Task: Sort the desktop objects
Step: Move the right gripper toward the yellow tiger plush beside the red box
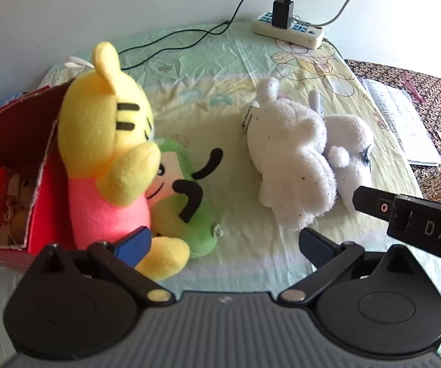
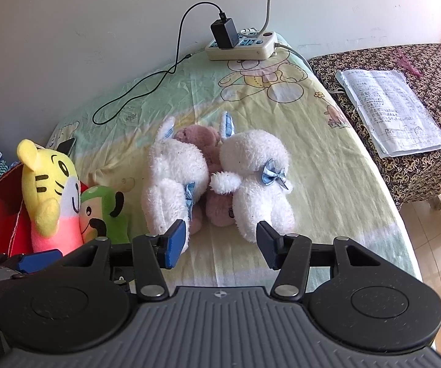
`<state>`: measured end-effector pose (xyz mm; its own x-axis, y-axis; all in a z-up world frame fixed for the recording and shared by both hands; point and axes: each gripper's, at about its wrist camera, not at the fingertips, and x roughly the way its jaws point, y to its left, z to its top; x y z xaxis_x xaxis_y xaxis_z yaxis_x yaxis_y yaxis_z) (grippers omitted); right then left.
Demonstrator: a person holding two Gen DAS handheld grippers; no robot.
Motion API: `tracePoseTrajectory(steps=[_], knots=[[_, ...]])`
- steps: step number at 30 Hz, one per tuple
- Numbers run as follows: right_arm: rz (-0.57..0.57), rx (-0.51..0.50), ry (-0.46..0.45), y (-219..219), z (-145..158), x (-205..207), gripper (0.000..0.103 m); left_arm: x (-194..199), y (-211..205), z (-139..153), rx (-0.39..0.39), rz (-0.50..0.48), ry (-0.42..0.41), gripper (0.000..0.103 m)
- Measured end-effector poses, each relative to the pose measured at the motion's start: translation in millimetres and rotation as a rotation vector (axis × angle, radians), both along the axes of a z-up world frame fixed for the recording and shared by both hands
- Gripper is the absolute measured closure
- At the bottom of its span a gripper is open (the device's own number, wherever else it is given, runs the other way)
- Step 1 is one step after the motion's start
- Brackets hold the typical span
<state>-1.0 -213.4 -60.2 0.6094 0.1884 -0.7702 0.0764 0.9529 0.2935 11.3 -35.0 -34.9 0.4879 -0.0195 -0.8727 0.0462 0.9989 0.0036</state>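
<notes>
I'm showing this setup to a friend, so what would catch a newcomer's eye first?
Probably the yellow tiger plush, upright against the red box at the left, with a green plush beside it. Next, the white fluffy plush lying mid-sheet, just ahead of the open right claw.

On the bear-printed sheet, a white power strip with a black charger plugged in sits at twelve o'clock, its thin black cable trailing toward ten, while printed papers lie on the patterned side table at two.
</notes>
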Motion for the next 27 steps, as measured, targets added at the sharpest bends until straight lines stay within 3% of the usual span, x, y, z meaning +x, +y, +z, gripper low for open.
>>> tracePoseTrajectory(steps=[19, 27], knots=[[-0.006, 0.039, 0.020, -19, -12, 15, 0.048, 18, -13, -19, 0.026, -0.024, 0.035, 0.001], [-0.010, 0.088, 0.028, -32, -18, 23, 0.047, 11, -16, -23, -0.034, -0.102, 0.026, 0.002]])
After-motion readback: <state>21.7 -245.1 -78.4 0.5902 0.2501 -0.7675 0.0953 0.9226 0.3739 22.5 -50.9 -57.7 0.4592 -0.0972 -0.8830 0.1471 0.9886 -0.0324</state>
